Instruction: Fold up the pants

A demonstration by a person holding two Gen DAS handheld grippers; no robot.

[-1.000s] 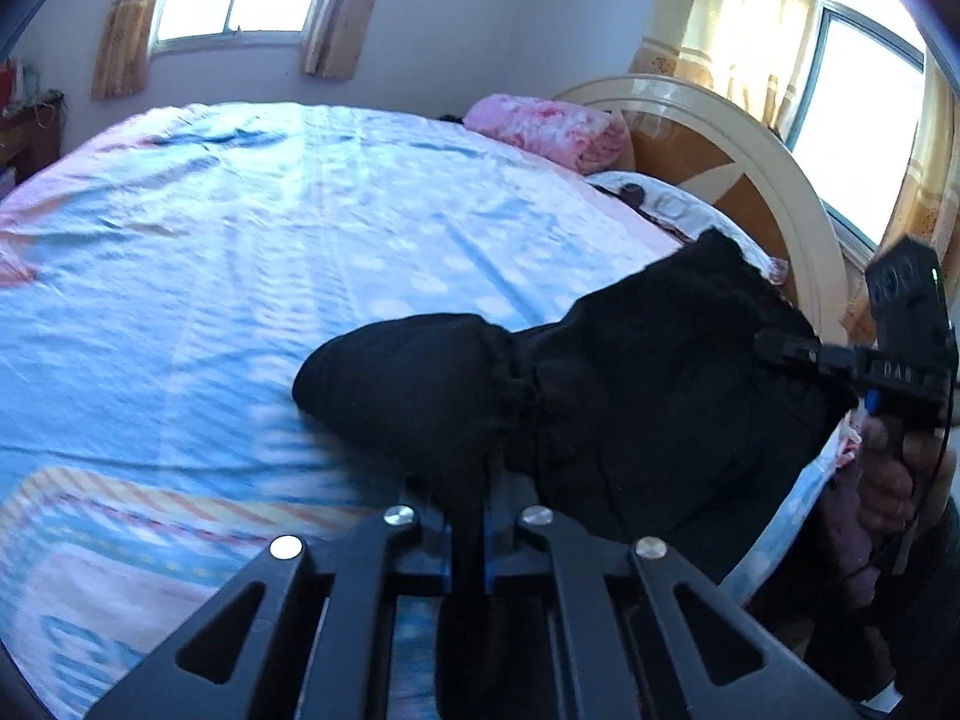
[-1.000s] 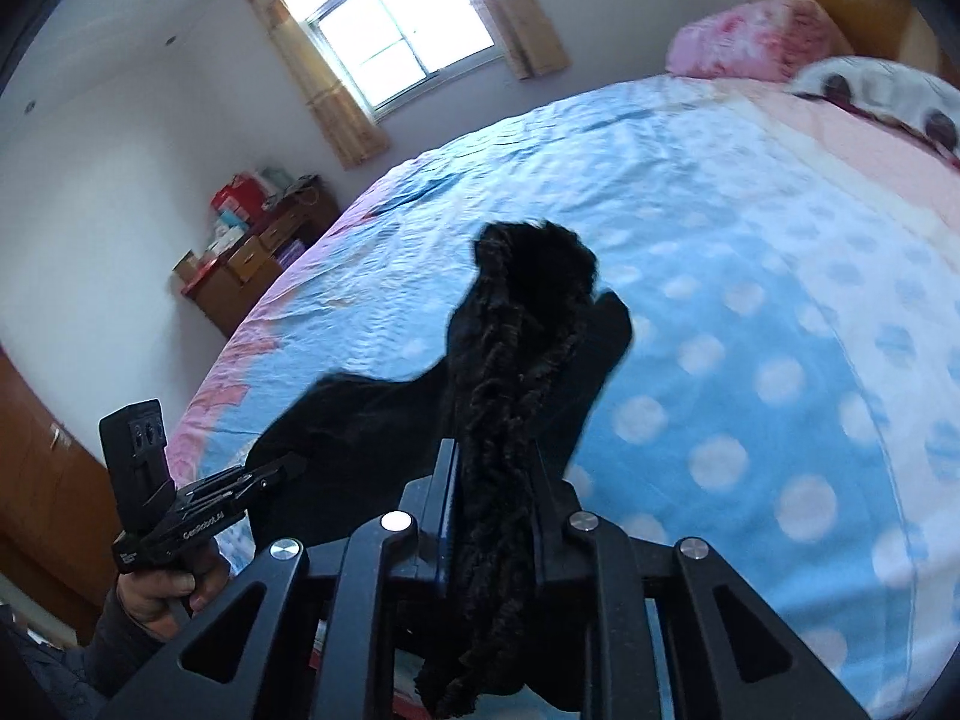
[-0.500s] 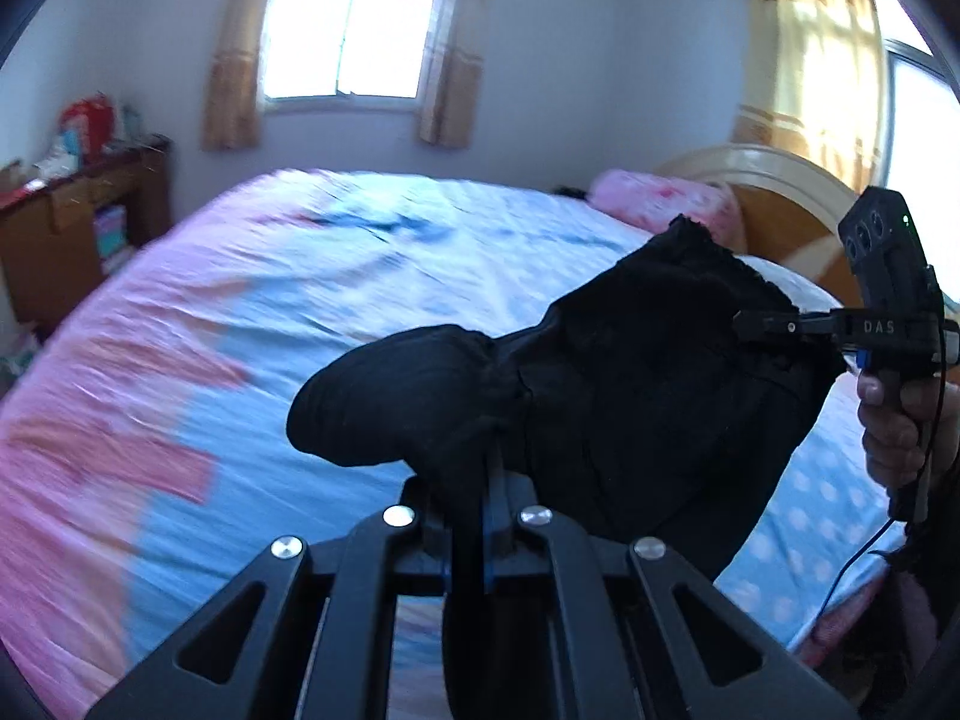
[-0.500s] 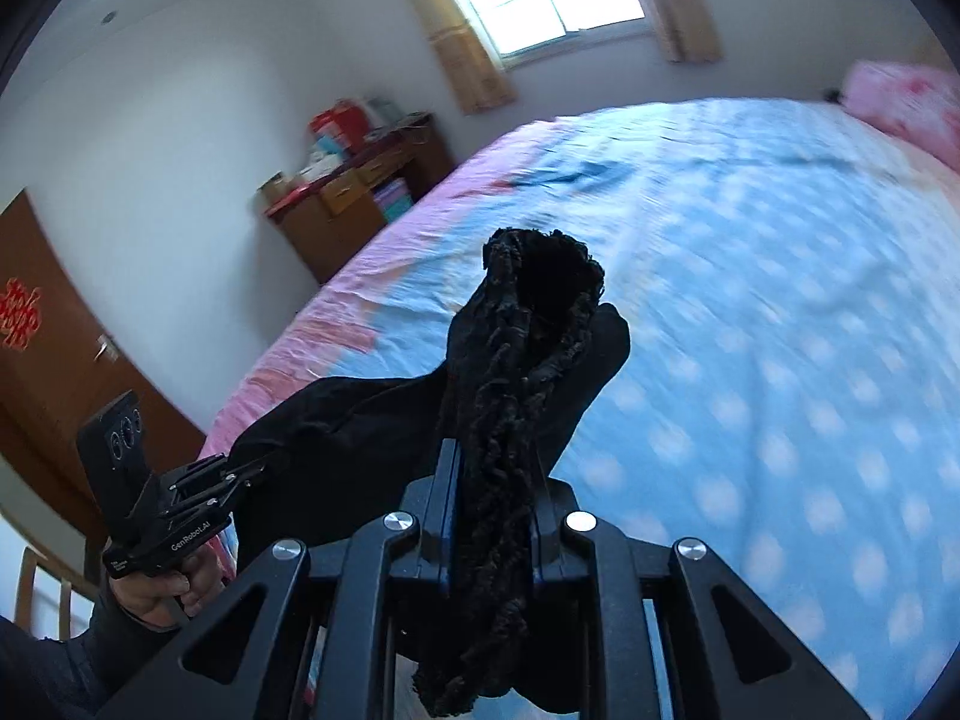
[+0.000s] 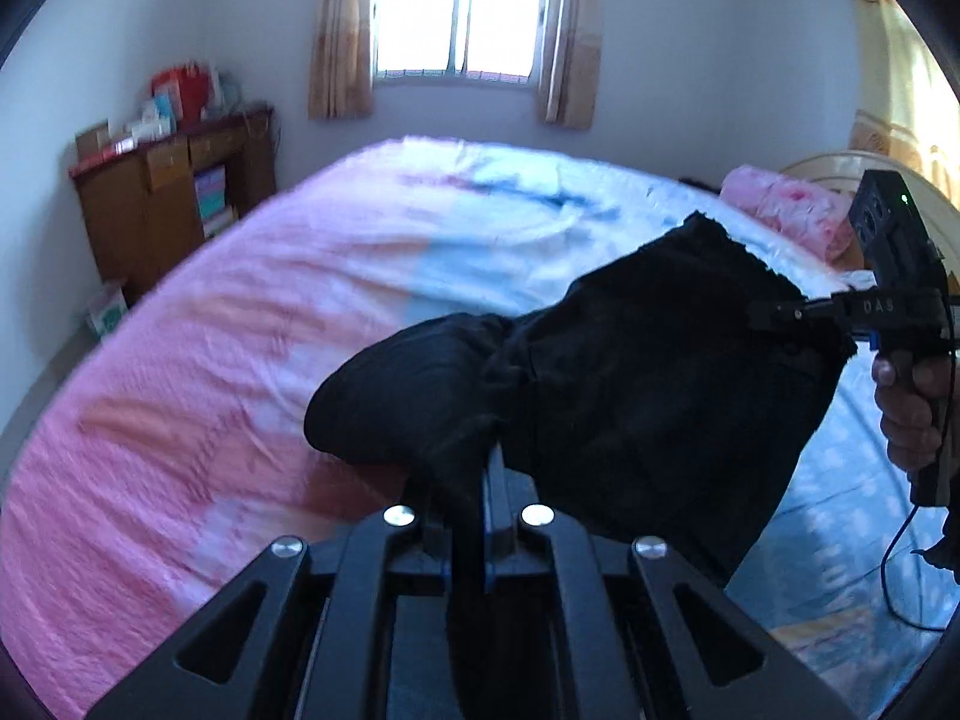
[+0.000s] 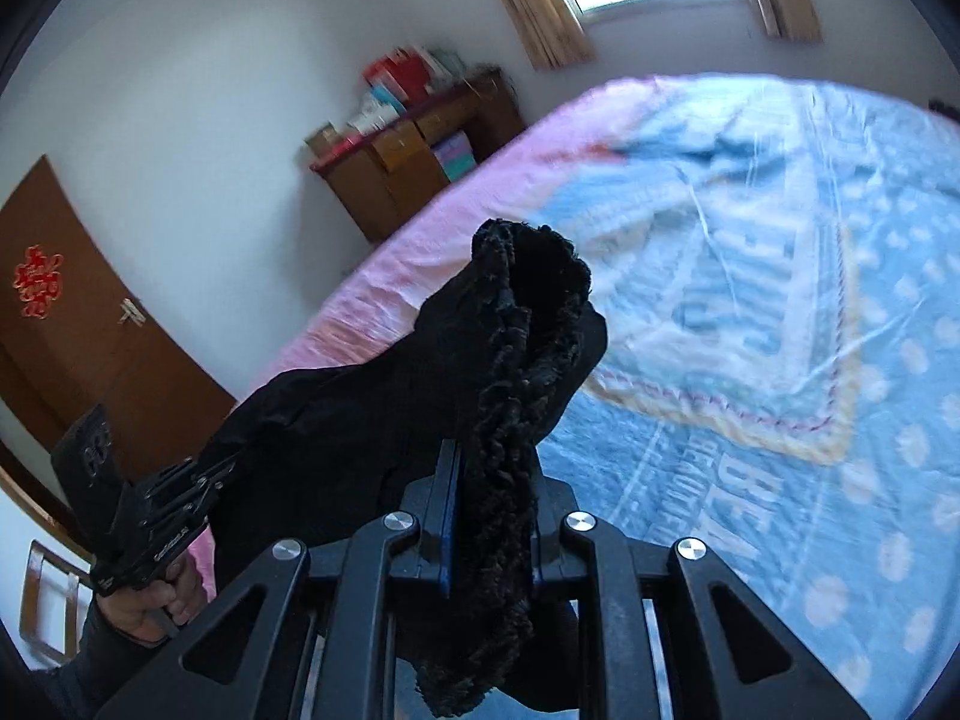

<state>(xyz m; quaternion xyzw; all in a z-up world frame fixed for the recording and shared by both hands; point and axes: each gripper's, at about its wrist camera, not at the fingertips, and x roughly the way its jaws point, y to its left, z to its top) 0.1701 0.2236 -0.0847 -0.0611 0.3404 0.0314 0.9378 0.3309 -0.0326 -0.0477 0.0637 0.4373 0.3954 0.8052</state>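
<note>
The black pants (image 5: 630, 384) hang in the air above the bed (image 5: 252, 312), stretched between both grippers. My left gripper (image 5: 474, 480) is shut on a bunched part of the pants. My right gripper (image 6: 492, 480) is shut on a fuzzy black edge of the pants (image 6: 516, 324). The right gripper (image 5: 780, 315) also shows at the right of the left wrist view, pinching the far end. The left gripper (image 6: 204, 480) shows at the lower left of the right wrist view, held in a hand.
The bed has a pink and blue dotted cover (image 6: 780, 300). A wooden cabinet (image 5: 168, 192) with boxes stands by the wall. A window with curtains (image 5: 462, 12) is at the back. A pink pillow (image 5: 786, 210) lies by the headboard. A brown door (image 6: 66, 324) is at left.
Both grippers have lifted and swung with the pants, which have come off the bed. The views have turned toward the cabinet and the window wall.
</note>
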